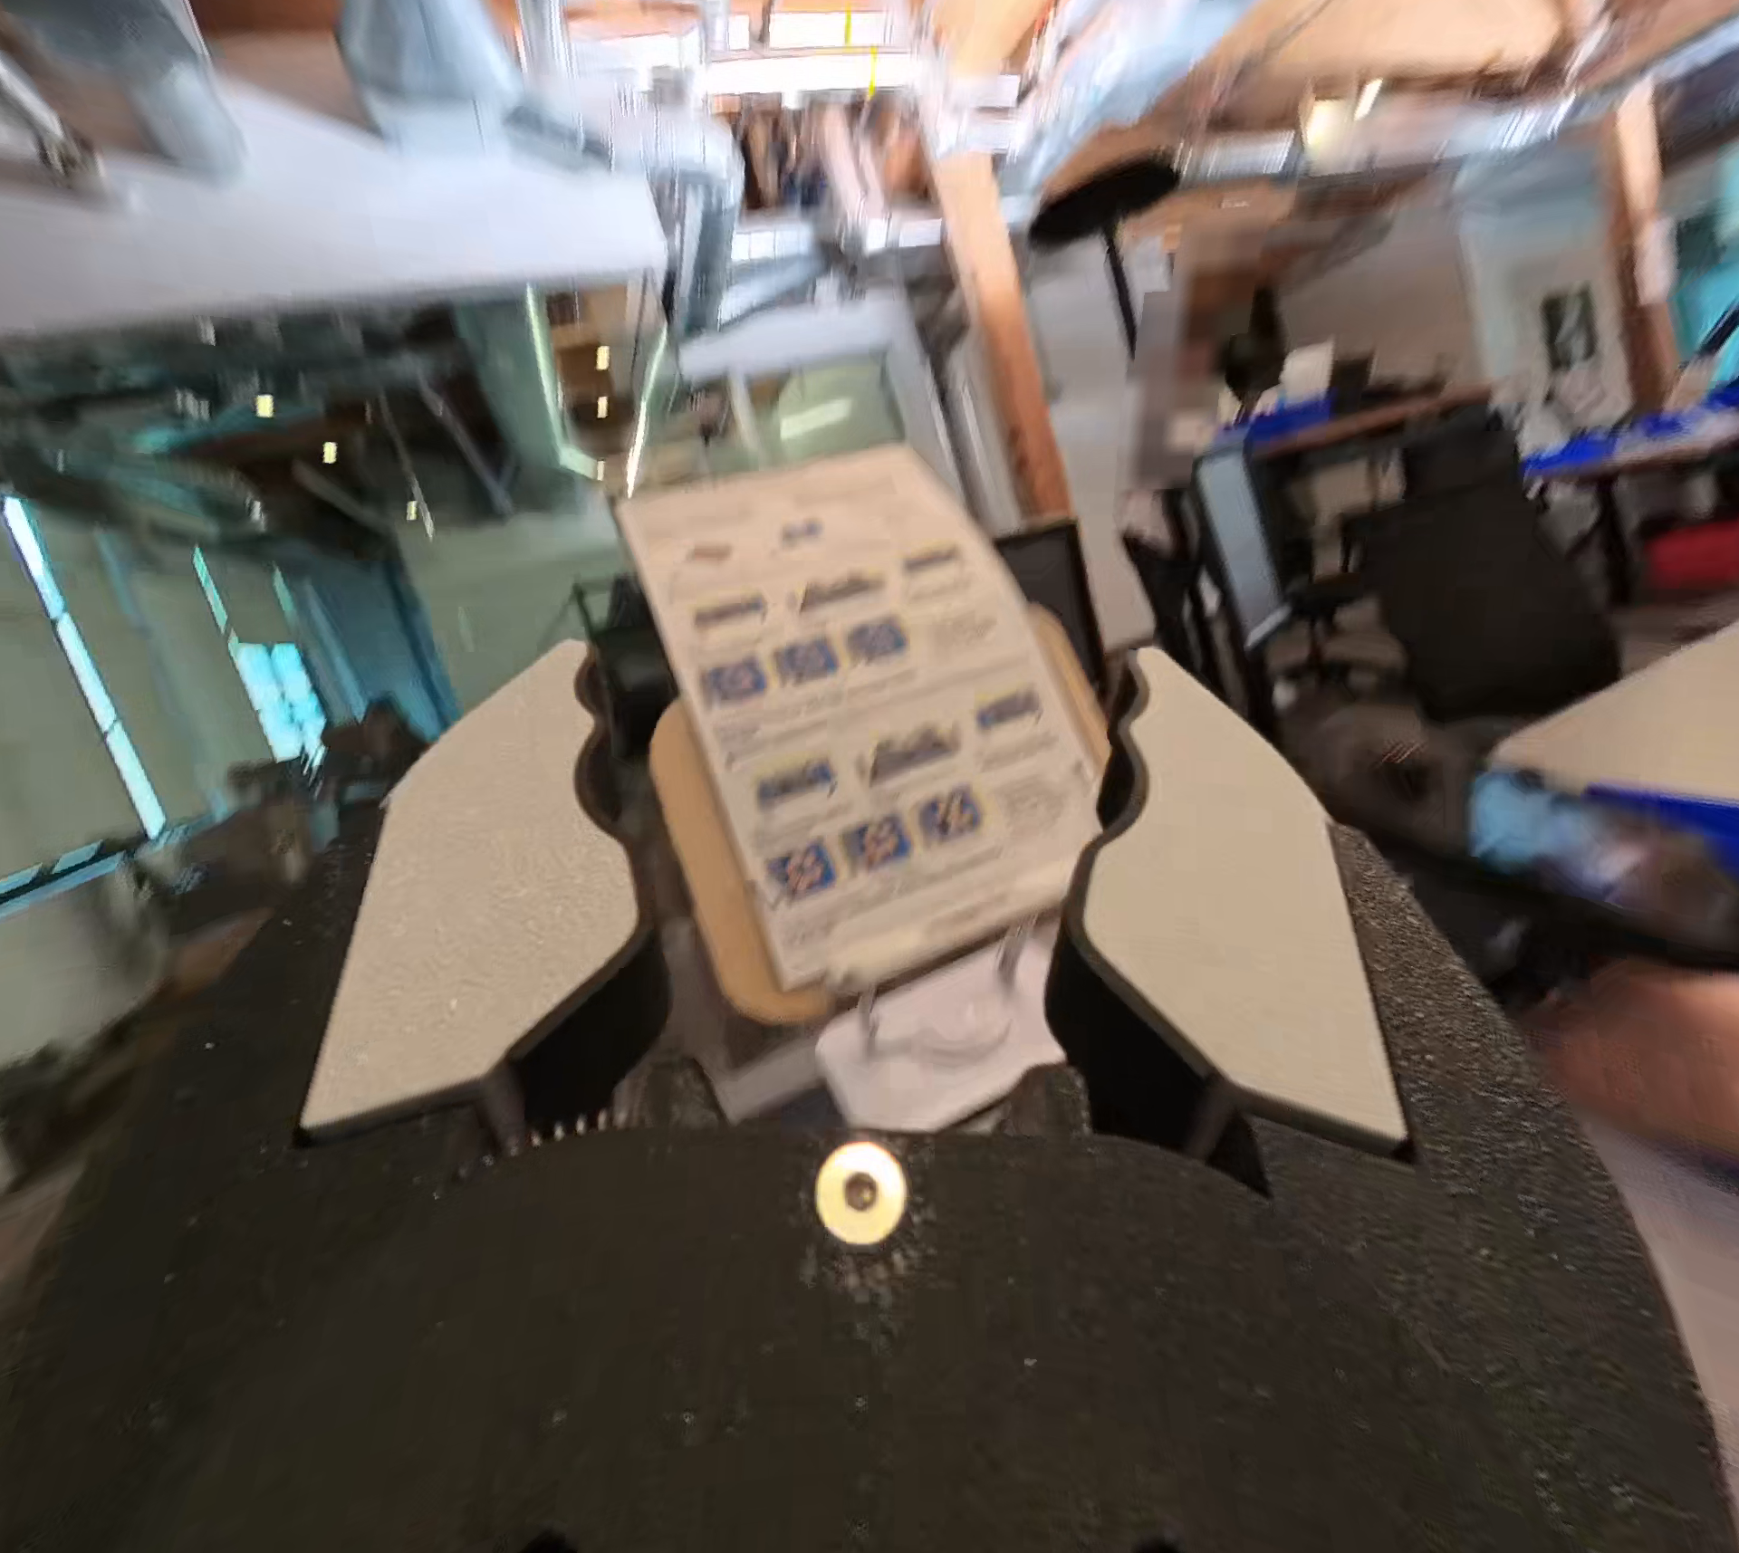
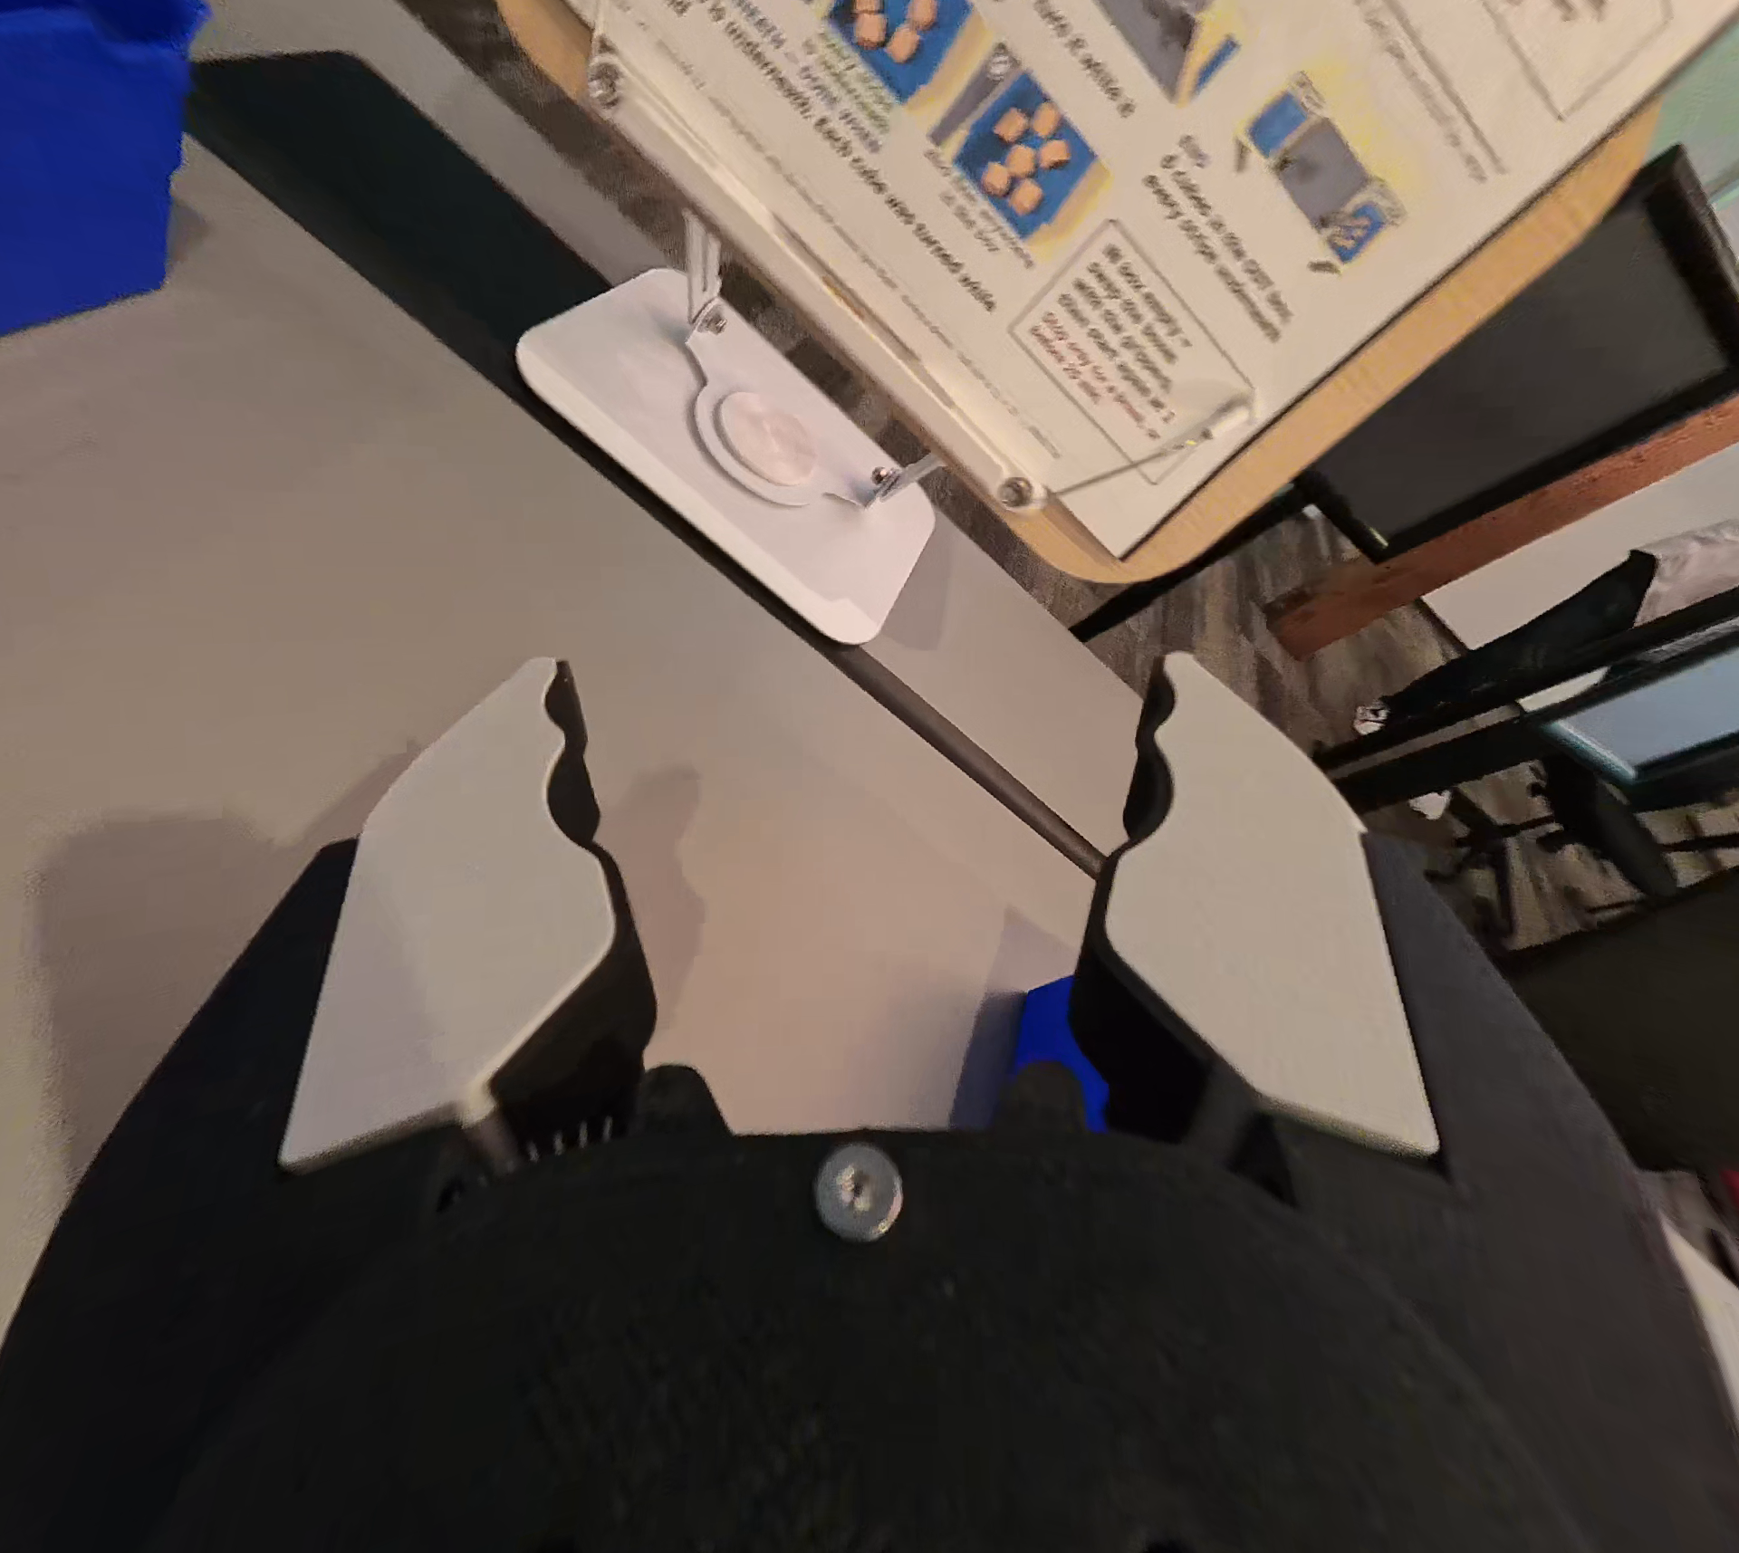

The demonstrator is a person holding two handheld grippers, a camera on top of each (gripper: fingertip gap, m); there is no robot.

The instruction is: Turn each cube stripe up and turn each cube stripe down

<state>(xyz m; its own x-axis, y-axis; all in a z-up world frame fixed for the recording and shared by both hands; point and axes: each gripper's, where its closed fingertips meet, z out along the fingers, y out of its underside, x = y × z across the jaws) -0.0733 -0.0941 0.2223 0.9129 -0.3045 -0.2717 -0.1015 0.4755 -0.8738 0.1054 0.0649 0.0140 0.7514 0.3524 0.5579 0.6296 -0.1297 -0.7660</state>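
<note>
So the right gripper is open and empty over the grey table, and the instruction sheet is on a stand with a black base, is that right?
Not quite. The right gripper is open and empty over the grey table, and the instruction sheet is on a stand, but its base is white, not black. The right wrist view shows this.

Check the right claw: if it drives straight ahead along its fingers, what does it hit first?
Probably the white stand base on the grey table, which lies ahead between the open, empty right claw's fingers. The instruction sheet stands beyond it. Depth is unclear.
</note>
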